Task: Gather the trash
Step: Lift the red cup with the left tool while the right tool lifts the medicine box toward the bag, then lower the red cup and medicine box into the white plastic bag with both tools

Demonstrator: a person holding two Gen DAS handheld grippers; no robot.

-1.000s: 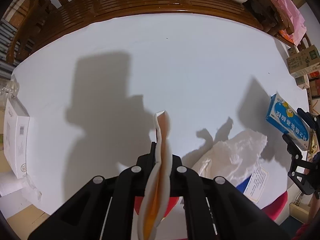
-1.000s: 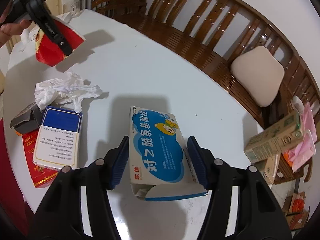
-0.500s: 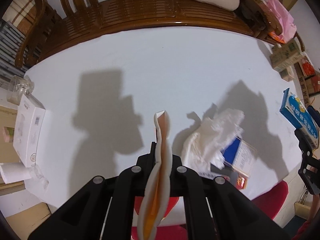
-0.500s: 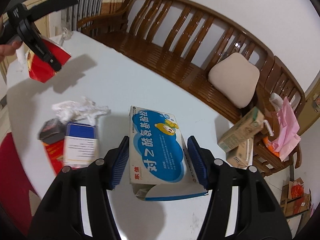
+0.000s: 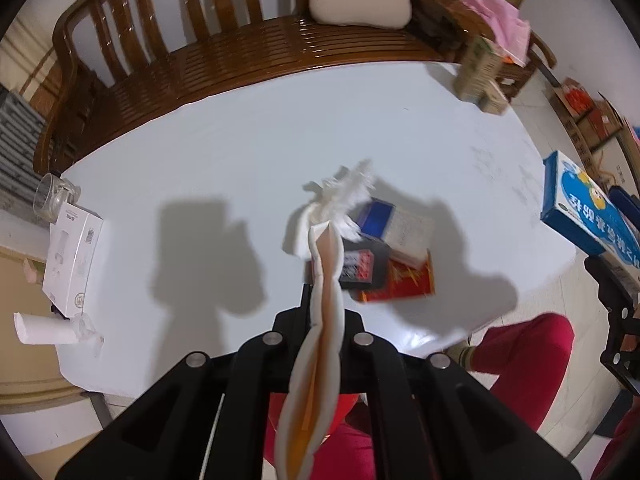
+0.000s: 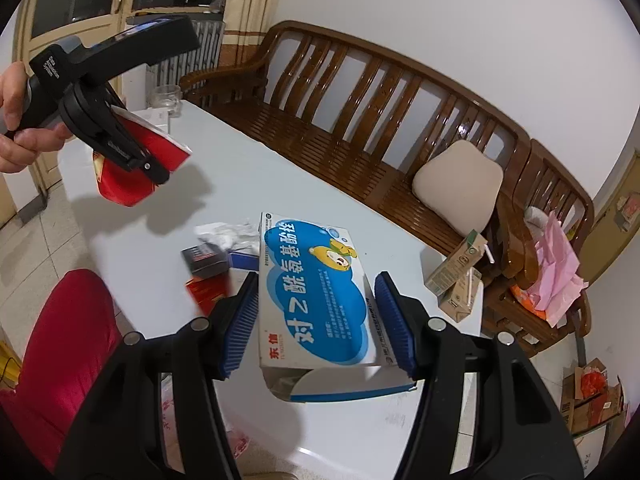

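Note:
My left gripper (image 5: 320, 308) is shut on a flattened red and white paper carton (image 5: 322, 320), held edge-on above the white table (image 5: 240, 152); it also shows in the right wrist view (image 6: 132, 168). My right gripper (image 6: 316, 320) is shut on a blue and white medicine box (image 6: 316, 292), held above the table's near edge; the box also shows at the right of the left wrist view (image 5: 580, 208). On the table lie a crumpled white tissue (image 5: 340, 196), a blue and white box (image 5: 400, 228), a black box (image 5: 360, 268) and a red packet (image 5: 404, 284).
A wooden bench (image 6: 360, 112) with a beige cushion (image 6: 456, 184) runs behind the table. Two drink cartons (image 6: 456, 272) stand at the table's far corner. A white box (image 5: 72, 256), a glass jar (image 5: 52, 196) and a paper roll (image 5: 48, 328) sit at its left end. A red seat (image 6: 60, 344) is below.
Both grippers have risen and pulled back from the table, each still holding its item. The pile of tissue and boxes now appears farther away and nearer the middle of both views.

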